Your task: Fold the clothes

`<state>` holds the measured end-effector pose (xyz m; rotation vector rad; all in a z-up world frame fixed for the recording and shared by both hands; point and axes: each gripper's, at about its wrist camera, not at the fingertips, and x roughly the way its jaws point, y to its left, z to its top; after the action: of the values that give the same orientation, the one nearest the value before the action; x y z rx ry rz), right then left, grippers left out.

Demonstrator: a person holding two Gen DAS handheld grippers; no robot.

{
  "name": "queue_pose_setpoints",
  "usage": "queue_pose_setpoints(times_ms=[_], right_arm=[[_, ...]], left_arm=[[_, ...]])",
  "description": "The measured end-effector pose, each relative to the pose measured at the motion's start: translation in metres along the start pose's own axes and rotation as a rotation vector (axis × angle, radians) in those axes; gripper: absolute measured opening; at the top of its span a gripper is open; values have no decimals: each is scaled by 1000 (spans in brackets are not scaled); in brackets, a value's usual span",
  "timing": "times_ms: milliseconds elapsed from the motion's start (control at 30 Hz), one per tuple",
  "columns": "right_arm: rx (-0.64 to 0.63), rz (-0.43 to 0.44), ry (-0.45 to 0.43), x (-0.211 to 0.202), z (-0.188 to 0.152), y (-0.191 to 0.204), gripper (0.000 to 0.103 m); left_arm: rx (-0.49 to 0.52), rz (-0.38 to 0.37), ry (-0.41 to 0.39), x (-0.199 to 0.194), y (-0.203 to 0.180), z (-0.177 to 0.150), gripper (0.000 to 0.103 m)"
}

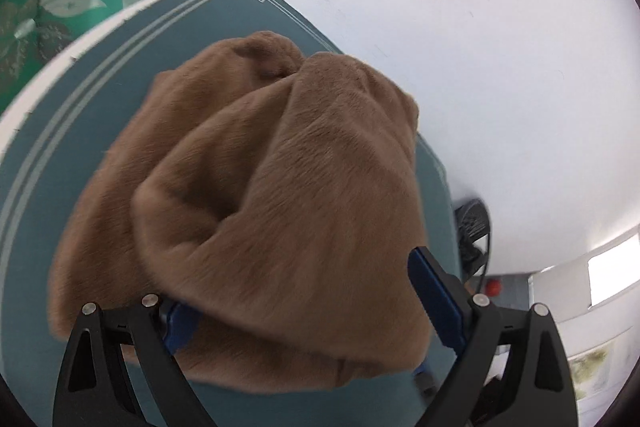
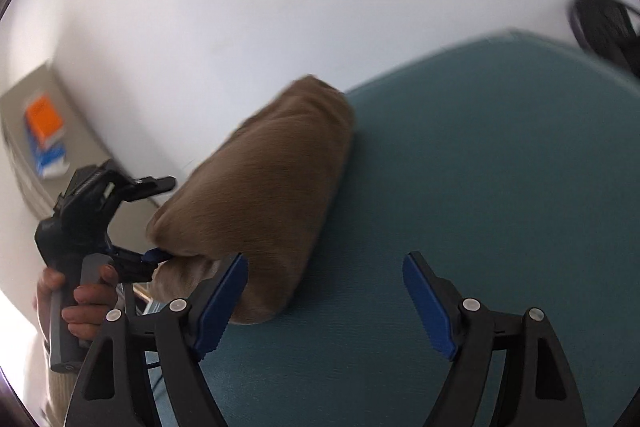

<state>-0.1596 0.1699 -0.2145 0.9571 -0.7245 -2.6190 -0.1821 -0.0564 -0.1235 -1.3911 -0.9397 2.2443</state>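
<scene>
A fuzzy brown garment (image 1: 256, 195) lies bunched and folded over on a teal mat (image 1: 120, 75). My left gripper (image 1: 304, 303) stands wide open, its blue pads on either side of the garment's near edge, which drapes between them. In the right wrist view the left gripper (image 2: 152, 255) pokes into the garment's (image 2: 264, 195) left end, held by a hand. My right gripper (image 2: 324, 291) is open and empty over the teal mat (image 2: 480, 167), its left pad next to the garment's near end.
A white wall rises behind the mat. A green patterned object (image 1: 52, 11) lies beyond the mat's far left edge. A black fan-like object (image 1: 474, 223) stands off the mat's right edge. A shelf with an orange box (image 2: 44, 121) is at far left.
</scene>
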Motion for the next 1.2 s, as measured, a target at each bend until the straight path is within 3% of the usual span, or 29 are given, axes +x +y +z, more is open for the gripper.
queue_pose_setpoints(times_ms=[133,167,200,267,367,433,533,633,733,867,1000,1033,1200], right_arm=[[52,10,9,1,1,-13,82],[51,13,8,2,1,-13,82],[51,16,13,2,1,-13,82],[53,20,20,4,2,-10,82],[64,16,18,4,0,-11,82],[72,13,17,3,0,-14,82],[78,7,17,3,0,-15,82],[76,-1,29,6,0,-14,82],[65,-12,45,10,0,-11,82],[22,-58,67,15,1,-2,82],[-113,-81,33,9,17,34,82],[-155,-78,18,8,23,46,82],[-340,-17,-38,11,43,107,82]], left_arm=[[-50,-1,-7,16,-1,11,95],[-53,13,-1,21,-1,14,90],[-51,28,4,23,-1,15,84],[-55,44,14,23,2,19,49],[-73,46,-24,6,9,23,29],[-71,61,-98,-19,12,25,26],[-36,87,-236,-67,15,14,26],[-3,151,-290,-89,21,-4,26],[7,219,-243,-70,37,-18,27],[10,215,-222,-44,48,-21,38],[38,233,-224,-52,43,-14,47],[36,233,-226,-57,44,-12,55],[38,268,-281,-84,49,-7,69]])
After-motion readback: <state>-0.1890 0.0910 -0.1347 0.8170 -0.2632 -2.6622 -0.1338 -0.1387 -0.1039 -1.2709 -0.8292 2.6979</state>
